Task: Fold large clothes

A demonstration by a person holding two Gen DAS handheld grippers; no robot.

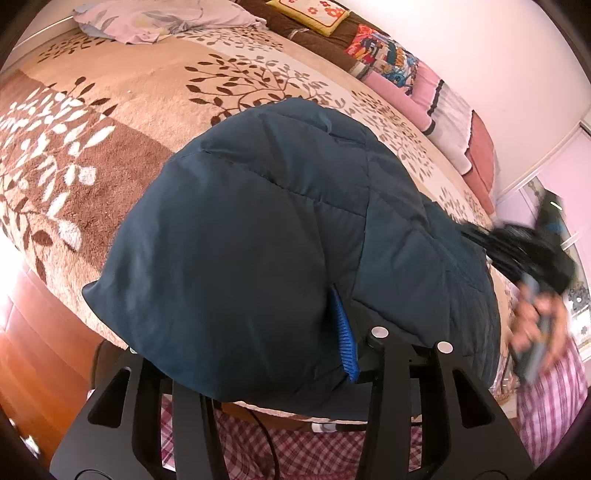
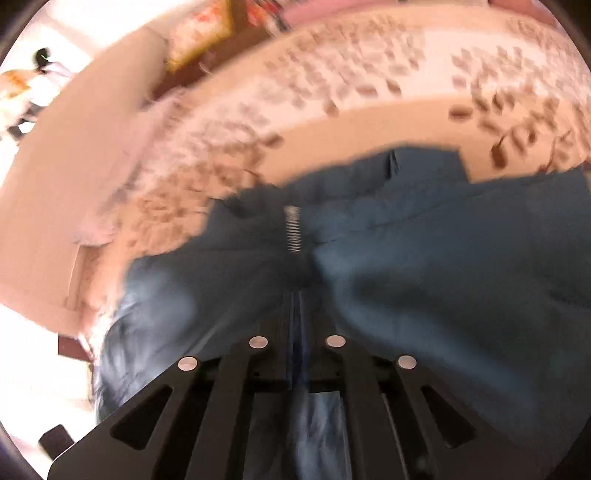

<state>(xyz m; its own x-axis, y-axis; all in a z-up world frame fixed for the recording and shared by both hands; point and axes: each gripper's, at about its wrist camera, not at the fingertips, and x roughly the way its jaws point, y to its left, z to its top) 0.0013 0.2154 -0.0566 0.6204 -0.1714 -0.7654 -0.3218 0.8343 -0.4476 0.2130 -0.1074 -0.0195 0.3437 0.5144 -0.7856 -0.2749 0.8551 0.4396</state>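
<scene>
A dark navy quilted jacket (image 1: 258, 236) lies bunched on the bed near its front edge. In the left wrist view it drapes over my left gripper (image 1: 349, 339); one blue ribbed finger pad (image 1: 345, 339) shows under the cloth, and the other finger is hidden. My right gripper (image 1: 491, 240) shows blurred at the jacket's far right side, held by a hand (image 1: 535, 325). In the right wrist view, heavily blurred, my right gripper (image 2: 297, 280) is shut on a fold of the jacket (image 2: 424, 266), with its spring (image 2: 293, 229) showing above the cloth.
The bed has a beige and brown leaf-patterned blanket (image 1: 122, 110). A lilac pillow (image 1: 155, 18) lies at the far end. Folded colourful and pink bedding (image 1: 417, 85) is stacked along the wall. A wooden floor (image 1: 33, 350) lies at left. The person's checked pink clothing (image 1: 546, 406) is close at right.
</scene>
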